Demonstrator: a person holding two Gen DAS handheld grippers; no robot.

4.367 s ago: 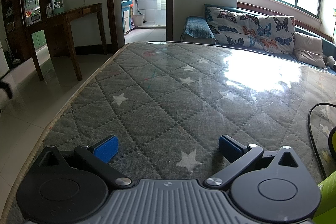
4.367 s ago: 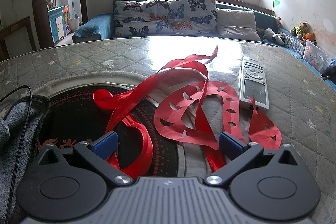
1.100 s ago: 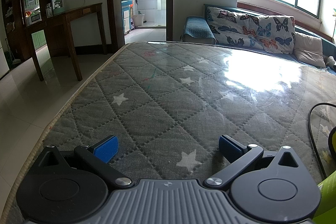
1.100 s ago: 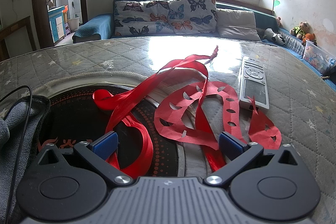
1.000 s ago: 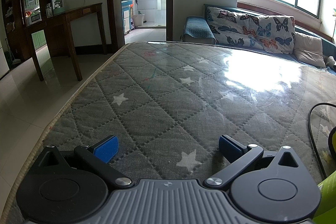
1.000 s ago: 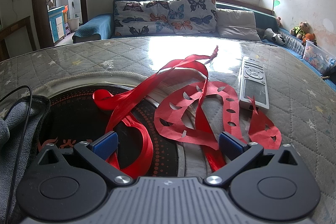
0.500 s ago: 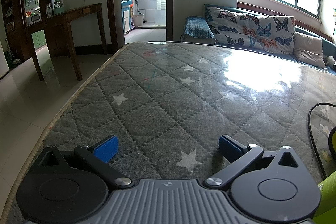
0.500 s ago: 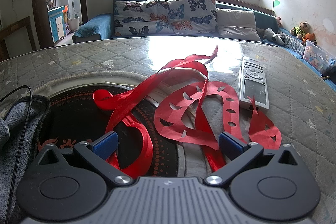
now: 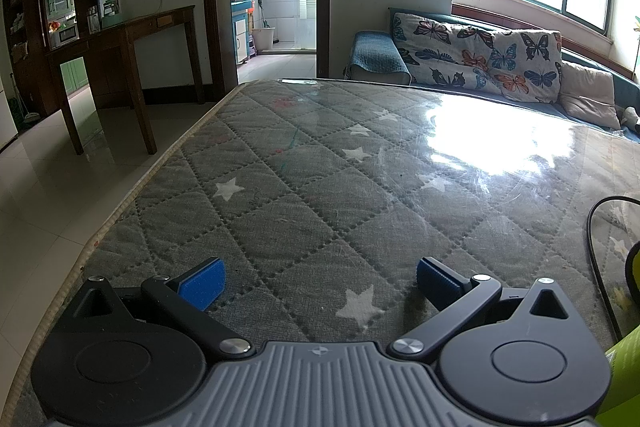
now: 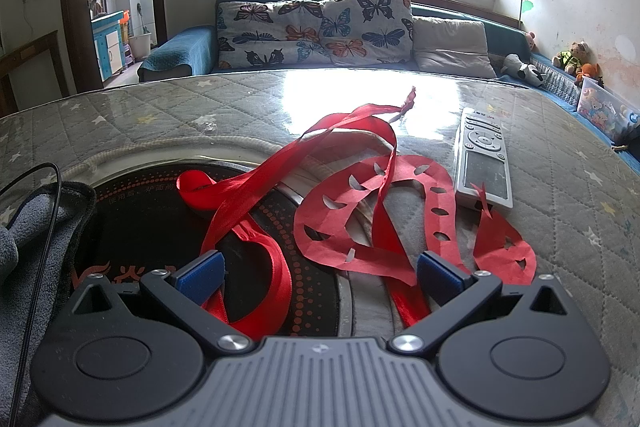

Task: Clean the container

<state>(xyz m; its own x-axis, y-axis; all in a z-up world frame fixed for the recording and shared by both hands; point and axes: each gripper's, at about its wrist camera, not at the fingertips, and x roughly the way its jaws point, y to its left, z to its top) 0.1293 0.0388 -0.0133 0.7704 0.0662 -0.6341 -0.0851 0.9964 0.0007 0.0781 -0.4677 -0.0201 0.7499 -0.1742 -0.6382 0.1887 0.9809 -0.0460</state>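
Observation:
My right gripper [image 10: 318, 277] stands open low over a round black cooktop [image 10: 132, 227] set into the table. A red ribbon [image 10: 256, 195] loops across the cooktop and a red paper cutout [image 10: 360, 211] lies beside it, both between the spread blue fingertips. A grey cloth [image 10: 24, 259] lies at the left, crossed by a black cable [image 10: 44, 227]. In the left wrist view my left gripper [image 9: 318, 279] is open over the bare quilted grey table cover [image 9: 320, 171], holding nothing. A yellow-green object [image 9: 624, 375] shows only at the right edge. No container is identifiable.
A grey remote control [image 10: 484, 159] lies to the right of the paper cutout. The table's left edge [image 9: 132, 195] drops to a tiled floor, with a wooden desk [image 9: 120, 43] beyond. A sofa with butterfly cushions [image 10: 316, 31] runs behind the table.

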